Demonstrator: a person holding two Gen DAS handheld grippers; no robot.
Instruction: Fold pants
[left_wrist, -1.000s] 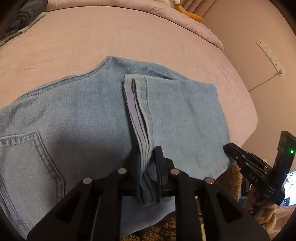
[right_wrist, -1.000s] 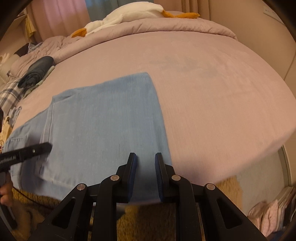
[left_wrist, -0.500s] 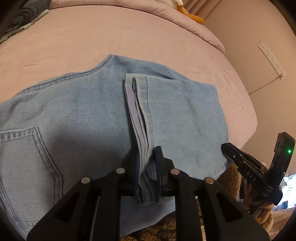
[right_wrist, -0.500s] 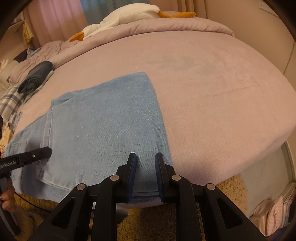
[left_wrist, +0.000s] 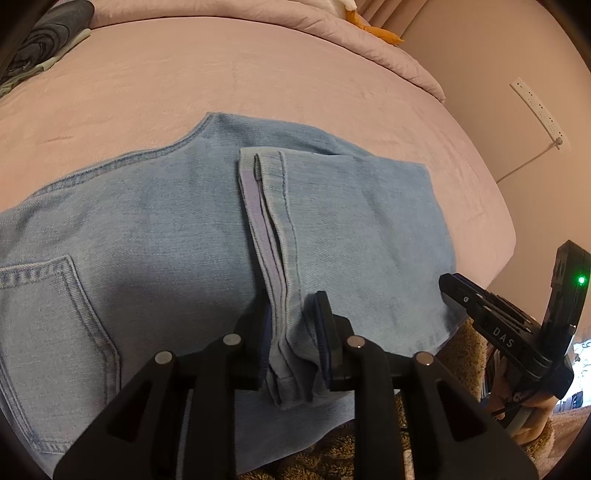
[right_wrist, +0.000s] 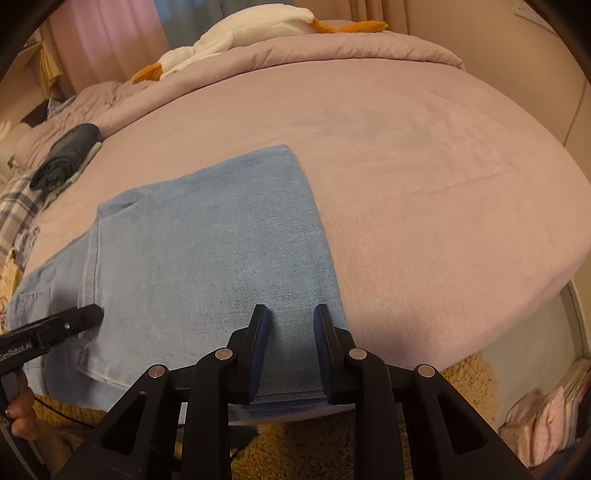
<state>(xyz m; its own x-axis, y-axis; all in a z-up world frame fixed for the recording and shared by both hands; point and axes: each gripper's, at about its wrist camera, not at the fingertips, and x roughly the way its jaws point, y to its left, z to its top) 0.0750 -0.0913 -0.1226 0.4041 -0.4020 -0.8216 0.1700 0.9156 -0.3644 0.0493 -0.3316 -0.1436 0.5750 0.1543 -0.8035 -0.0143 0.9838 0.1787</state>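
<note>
Light blue denim pants (left_wrist: 155, 236) lie on the pink bed, legs folded back over the seat; they also show in the right wrist view (right_wrist: 221, 251). The leg hems (left_wrist: 269, 221) run as a strip toward me. My left gripper (left_wrist: 291, 332) is shut on the near end of the hems at the bed's front edge. My right gripper (right_wrist: 290, 347) is open with its jaws around the pants' near fold edge at the right corner; whether it touches the cloth is unclear. Each gripper shows in the other's view: the right (left_wrist: 495, 321), the left (right_wrist: 55, 328).
A pink bed (right_wrist: 424, 177) fills both views, its front edge close to me. A dark folded garment (right_wrist: 66, 158) lies at the far left, a white plush goose (right_wrist: 251, 33) on the duvet at the back. A shaggy tan rug (right_wrist: 465, 376) lies below. A wall power strip (left_wrist: 535, 110) hangs right.
The left gripper's jaws have spread slightly around the hems, still gripping. The right gripper has moved a little forward over the fold edge. The pants lie as before.
</note>
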